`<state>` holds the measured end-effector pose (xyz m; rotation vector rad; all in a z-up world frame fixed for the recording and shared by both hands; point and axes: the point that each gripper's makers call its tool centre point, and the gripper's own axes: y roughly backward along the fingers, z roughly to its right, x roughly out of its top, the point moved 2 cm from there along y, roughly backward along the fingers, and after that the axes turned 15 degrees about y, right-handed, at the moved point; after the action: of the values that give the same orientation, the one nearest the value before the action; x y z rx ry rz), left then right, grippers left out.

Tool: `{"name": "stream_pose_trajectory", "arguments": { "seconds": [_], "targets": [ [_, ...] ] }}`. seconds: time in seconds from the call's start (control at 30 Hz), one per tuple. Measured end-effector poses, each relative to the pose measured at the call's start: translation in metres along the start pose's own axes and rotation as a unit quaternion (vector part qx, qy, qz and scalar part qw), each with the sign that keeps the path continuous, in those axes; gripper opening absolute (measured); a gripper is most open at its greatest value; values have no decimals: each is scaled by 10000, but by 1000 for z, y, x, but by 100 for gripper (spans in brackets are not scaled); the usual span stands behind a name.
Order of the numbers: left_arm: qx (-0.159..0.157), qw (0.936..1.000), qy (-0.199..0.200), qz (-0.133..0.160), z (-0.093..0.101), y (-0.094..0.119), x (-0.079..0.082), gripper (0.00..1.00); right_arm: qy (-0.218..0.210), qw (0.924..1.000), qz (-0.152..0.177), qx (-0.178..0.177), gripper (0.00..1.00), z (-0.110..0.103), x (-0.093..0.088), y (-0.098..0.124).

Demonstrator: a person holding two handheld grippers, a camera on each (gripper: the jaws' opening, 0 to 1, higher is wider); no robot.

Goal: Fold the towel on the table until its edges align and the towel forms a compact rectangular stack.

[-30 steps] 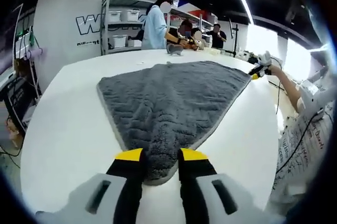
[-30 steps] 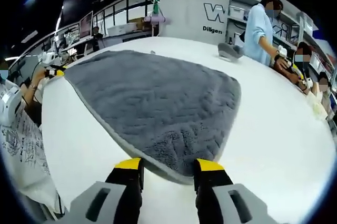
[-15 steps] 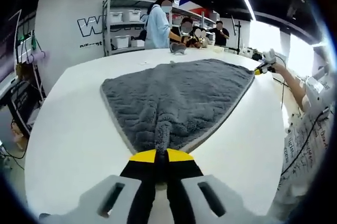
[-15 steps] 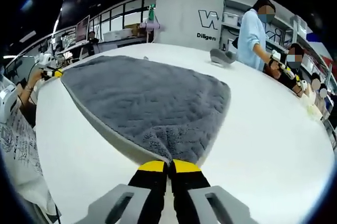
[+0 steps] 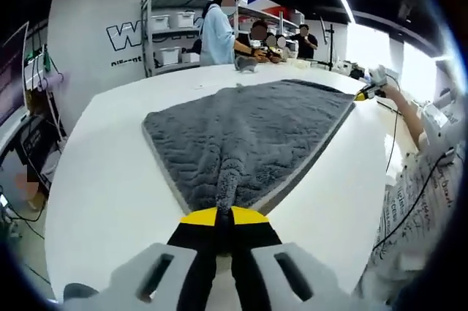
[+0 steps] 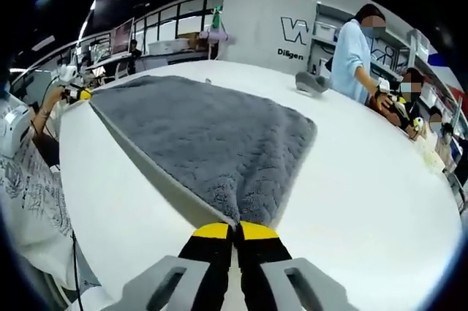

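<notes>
Grey towel (image 5: 252, 132) spread on the white table (image 5: 110, 172), one near corner pinched by the left gripper (image 5: 224, 217), another by the right gripper (image 6: 234, 232).

white wall (image 5: 88, 18), shelving (image 5: 172, 33)

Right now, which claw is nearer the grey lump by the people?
Right, likely. Right claw grips the towel corner on the lump's side; left claw grips the corner farther across.
</notes>
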<state>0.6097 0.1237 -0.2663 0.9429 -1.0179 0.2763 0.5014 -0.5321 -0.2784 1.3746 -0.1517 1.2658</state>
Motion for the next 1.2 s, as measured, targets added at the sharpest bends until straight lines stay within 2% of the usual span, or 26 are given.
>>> {"name": "stream_pose_trajectory", "arguments": {
  "seconds": [0.4, 0.67, 0.93, 1.2],
  "targets": [
    [-129, 9991, -138, -373, 30, 35, -14, 5, 182, 9994, -223, 179, 3, -21, -7, 30],
    [-99, 9975, -221, -660, 35, 43, -21, 5, 348, 9974, -476, 417, 3, -36, -11, 41],
    [-128, 9977, -236, -630, 30, 41, -8, 6, 542, 9964, -512, 414, 3, -25, 2, 39],
    [-306, 9986, -79, -416, 22, 36, 14, 6, 724, 9956, -487, 353, 3, -6, 21, 33]
  ]
}}
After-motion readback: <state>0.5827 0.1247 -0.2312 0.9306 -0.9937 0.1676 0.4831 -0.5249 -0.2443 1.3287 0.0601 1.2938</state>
